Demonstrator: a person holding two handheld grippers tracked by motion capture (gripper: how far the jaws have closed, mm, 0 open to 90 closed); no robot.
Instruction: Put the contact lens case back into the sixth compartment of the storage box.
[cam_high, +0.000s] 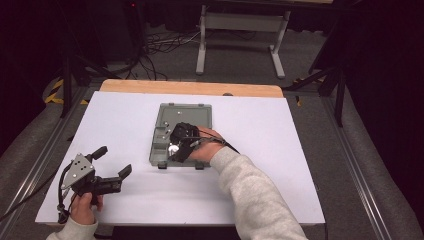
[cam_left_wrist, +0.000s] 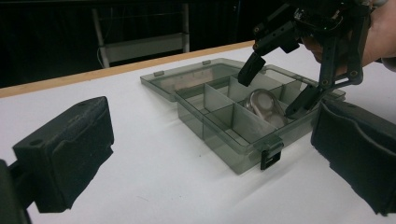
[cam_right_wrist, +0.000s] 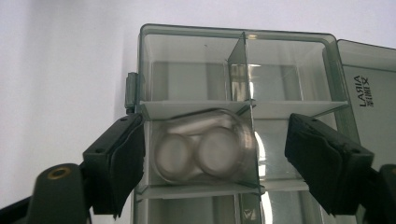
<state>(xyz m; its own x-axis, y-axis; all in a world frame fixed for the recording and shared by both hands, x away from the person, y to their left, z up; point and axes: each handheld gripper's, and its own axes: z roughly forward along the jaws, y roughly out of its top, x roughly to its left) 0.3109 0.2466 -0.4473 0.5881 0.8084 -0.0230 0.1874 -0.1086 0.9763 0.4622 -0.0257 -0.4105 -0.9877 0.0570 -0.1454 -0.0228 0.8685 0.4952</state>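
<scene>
While its jaws stand apart, the right gripper hangs over the organiser box, pads clear of the clear plastic piece.

Seen from the right gripper view, that clear plastic piece lies inside one small compartment of the smoky grey box, tilted against its divider, with one black pad outside the box wall and the other over the neighbouring compartment; neither presses on it. From the left gripper view the lid lies flat open behind the compartments. The box sits mid-table on the white sheet. Well apart, near the front left corner, the left gripper rests low in the person's hand, jaws wide and empty.
</scene>
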